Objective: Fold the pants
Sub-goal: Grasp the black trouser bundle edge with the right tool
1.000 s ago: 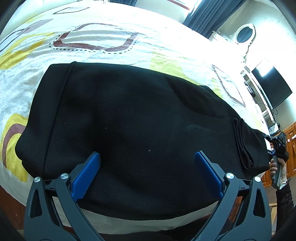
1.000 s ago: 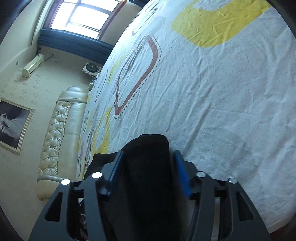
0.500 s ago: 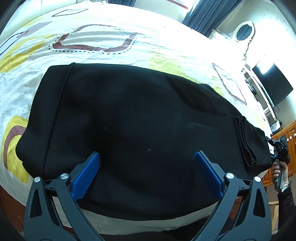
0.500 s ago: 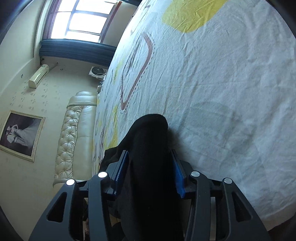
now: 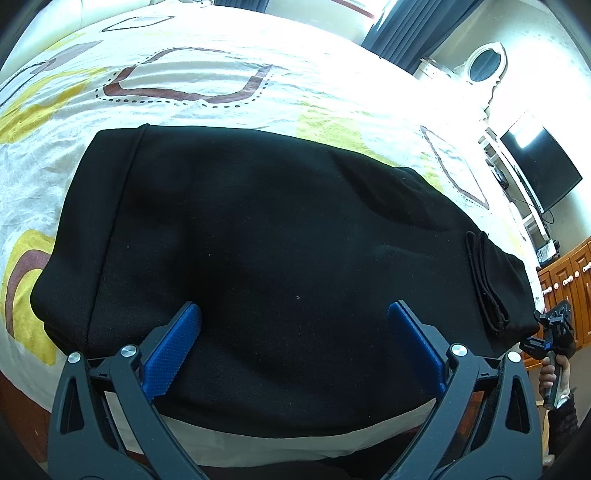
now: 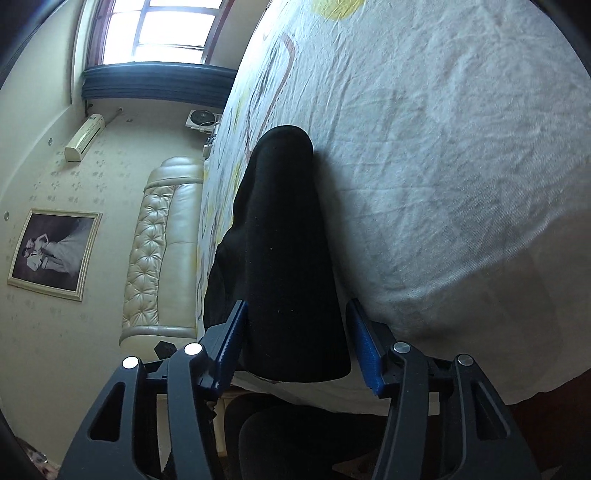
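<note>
Two fisheye views over one bed. We see black pants (image 5: 266,258), a matte knit with fine lint specks, folded into a broad flat slab with a stitched band at the end left of the left gripper (image 5: 295,321) and a bunched cuff roll at the far right end. The left gripper hangs over the near edge of the slab, its ridged blue pads (image 5: 173,350) spread wide with nothing pinched. The right gripper (image 6: 295,332) straddles the narrow end of the pants (image 6: 284,240); its jaws have just been opening and we see a gap beside the right pad, so the cloth lies between them unpressed. Ahead of both grippers stretches the bed sheet (image 6: 443,166), creased white cotton printed with yellow patches and brown outlined squares. Left of the right gripper stand a tufted cream headboard (image 6: 155,258), a framed picture (image 6: 55,254) and a window (image 6: 166,29). Right of the left gripper we see a dark screen (image 5: 539,173) and wooden cabinets (image 5: 565,288).
</note>
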{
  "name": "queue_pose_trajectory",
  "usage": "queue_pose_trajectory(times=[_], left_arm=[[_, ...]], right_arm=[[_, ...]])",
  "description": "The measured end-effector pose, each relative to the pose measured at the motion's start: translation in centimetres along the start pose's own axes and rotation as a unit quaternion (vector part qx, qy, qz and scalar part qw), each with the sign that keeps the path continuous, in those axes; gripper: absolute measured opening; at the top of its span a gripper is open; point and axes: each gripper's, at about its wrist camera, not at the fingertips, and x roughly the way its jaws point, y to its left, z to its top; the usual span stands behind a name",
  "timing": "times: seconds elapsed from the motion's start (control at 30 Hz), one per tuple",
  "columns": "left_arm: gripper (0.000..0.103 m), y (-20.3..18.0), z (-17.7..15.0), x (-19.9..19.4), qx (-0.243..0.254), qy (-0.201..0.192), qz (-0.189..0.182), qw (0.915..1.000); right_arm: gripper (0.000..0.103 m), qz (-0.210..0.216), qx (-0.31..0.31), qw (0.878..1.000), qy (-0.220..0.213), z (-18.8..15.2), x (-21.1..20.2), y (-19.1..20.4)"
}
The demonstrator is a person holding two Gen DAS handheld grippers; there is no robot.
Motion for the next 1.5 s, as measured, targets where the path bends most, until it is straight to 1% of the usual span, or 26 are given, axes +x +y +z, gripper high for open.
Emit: queue_pose_trajectory(times=[0.03,0.07,0.13,0.23,0.3,0.33,0.37,0.43,0.63,0.8,0.83,0.87,0.9,0.93,0.97,1.0,1.03,1.13,1.2,1.23,1.27,1.3,1.33,1.37,1.43,1.5], left_arm=[[0.101,0.1,0.0,0.0,-0.001,0.0,-0.001,1.0],[0.101,0.1,0.0,0.0,-0.002,0.0,-0.002,1.0],[0.101,0.1,0.0,-0.1,-0.002,-0.001,-0.002,1.0],[0.101,0.0,-0.1,-0.1,0.001,0.0,0.001,1.0],[0.101,0.0,0.0,-0.1,0.001,0.0,0.001,1.0],[0.101,0.0,0.0,-0.1,0.0,0.0,0.001,1.0],[0.101,0.0,0.0,-0.1,0.0,0.0,0.0,1.0],[0.101,0.0,0.0,-0.1,-0.002,0.0,0.0,1.0],[0.101,-0.2,0.0,-0.1,0.002,0.0,0.003,1.0],[0.101,-0.2,0.0,0.0,0.002,0.0,0.004,1.0],[0.101,-0.1,0.0,0.0,0.002,0.0,0.005,1.0],[0.101,-0.1,0.0,0.0,0.004,0.0,0.006,1.0],[0.101,-0.2,-0.1,0.1,0.005,0.0,0.007,1.0],[0.101,-0.3,-0.1,0.1,0.007,0.0,0.008,0.9999],[0.101,-0.4,-0.1,0.1,0.008,0.0,0.01,0.9999],[0.101,-0.4,-0.1,0.1,0.009,0.0,0.01,0.9999],[0.101,-0.4,-0.1,0.1,0.009,0.0,0.01,0.9999],[0.101,-0.3,-0.1,0.1,0.007,0.0,0.008,0.9999],[0.101,-0.2,-0.1,0.1,0.007,0.0,0.008,0.9999],[0.101,-0.2,-0.1,0.1,0.007,0.0,0.008,0.9999],[0.101,-0.2,-0.1,0.1,0.008,0.0,0.008,0.9999],[0.101,-0.2,-0.1,0.1,0.009,0.0,0.008,0.9999],[0.101,-0.2,-0.1,0.1,0.009,0.001,0.008,0.9999],[0.101,-0.1,0.0,0.1,0.009,0.001,0.007,0.9999],[0.101,-0.1,-0.1,0.0,0.008,0.001,0.007,0.9999],[0.101,-0.2,0.0,0.1,0.007,0.002,0.006,1.0]], right_arm=[[0.038,-0.014,-0.007,1.0,0.004,0.0,0.1,0.1],[0.03,-0.03,-0.017,0.999,0.006,-0.1,0.3,0.4],[0.028,-0.042,-0.024,0.999,0.004,-0.2,0.3,0.4],[0.029,-0.046,-0.033,0.998,0.005,-0.3,0.3,0.6],[0.035,-0.04,-0.036,0.999,0.009,-0.2,0.1,1.0],[0.043,-0.033,-0.036,0.999,0.012,0.0,0.0,1.3],[0.056,-0.03,-0.04,0.999,0.008,0.3,0.0,1.8],[0.064,-0.021,-0.048,0.999,-0.004,0.8,-0.3,2.4],[0.064,-0.007,-0.029,0.999,-0.019,3.2,1.2,2.5],[0.064,-0.001,-0.018,0.999,-0.027,4.0,1.9,2.5],[0.062,-0.004,-0.019,0.999,-0.025,4.0,1.9,2.6],[0.057,-0.01,-0.022,0.999,-0.024,4.0,1.9,2.7],[0.054,-0.019,-0.024,0.999,-0.023,3.9,1.8,2.5],[0.047,-0.026,-0.024,0.999,-0.022,3.8,2.0,2.5],[0.034,-0.035,-0.023,0.999,-0.022,3.8,2.0,2.3],[0.03,-0.046,-0.022,0.999,-0.02,3.8,2.1,2.1],[0.027,-0.05,-0.022,0.998,-0.021,3.7,2.1,2.0],[0.026,-0.058,-0.023,0.998,-0.027,3.5,2.2,2.0],[0.03,-0.06,-0.021,0.997,-0.033,3.3,2.0,2.4],[0.035,-0.058,-0.017,0.997,-0.037,3.1,1.8,2.7],[0.047,-0.062,-0.016,0.997,-0.043,3.0,1.8,3.1],[0.054,-0.067,-0.021,0.996,-0.049,2.8,1.6,3.7],[0.067,-0.075,-0.03,0.995,-0.058,2.5,1.4,4.4],[0.069,-0.091,-0.04,0.993,-0.07,2.2,1.1,5.1],[0.069,-0.132,-0.064,0.986,-0.086,1.5,1.0,7.0],[0.069,-0.17,-0.092,0.974,-0.114,0.5,0.8,9.0]])
